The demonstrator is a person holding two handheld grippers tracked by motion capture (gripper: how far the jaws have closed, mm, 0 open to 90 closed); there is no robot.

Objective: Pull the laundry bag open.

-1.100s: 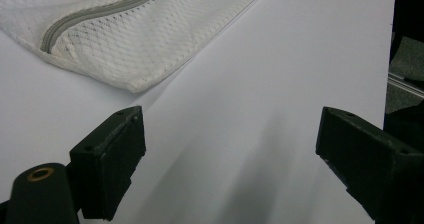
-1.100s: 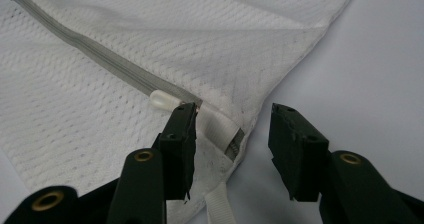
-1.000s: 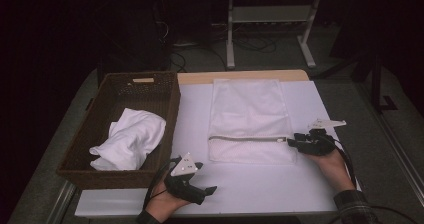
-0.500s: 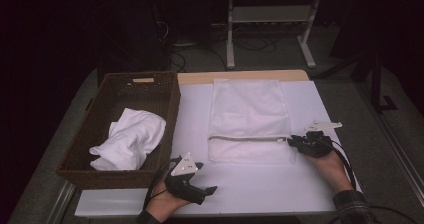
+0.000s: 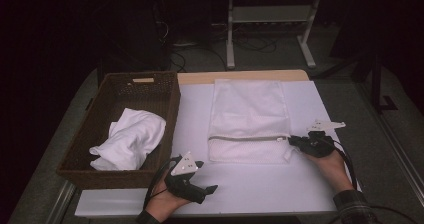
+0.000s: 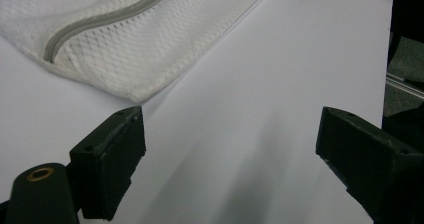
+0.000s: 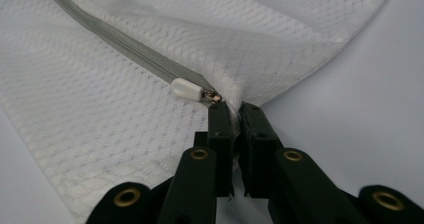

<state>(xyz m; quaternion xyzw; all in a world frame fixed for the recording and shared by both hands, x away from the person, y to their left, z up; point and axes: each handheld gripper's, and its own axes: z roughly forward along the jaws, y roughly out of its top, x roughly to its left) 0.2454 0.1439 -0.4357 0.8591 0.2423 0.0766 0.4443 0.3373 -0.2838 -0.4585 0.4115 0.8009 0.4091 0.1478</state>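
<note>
The right gripper (image 7: 232, 111) had just closed its jaws on the mesh bag (image 5: 248, 115) beside its zipper pull (image 7: 186, 89); zipper still shut; left gripper (image 5: 212, 189) gaped empty.

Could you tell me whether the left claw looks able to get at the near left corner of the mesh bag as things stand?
Probably yes: the left claw is open, and only bare table lies between it and the mesh bag corner.

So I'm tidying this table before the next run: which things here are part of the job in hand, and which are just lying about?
In the job:
- mesh laundry bag, its edge pinched beside the zipper pull
- right gripper, shut on that edge
- left gripper, open, waiting

Lying about:
- wicker basket
- white cloth inside it
</note>
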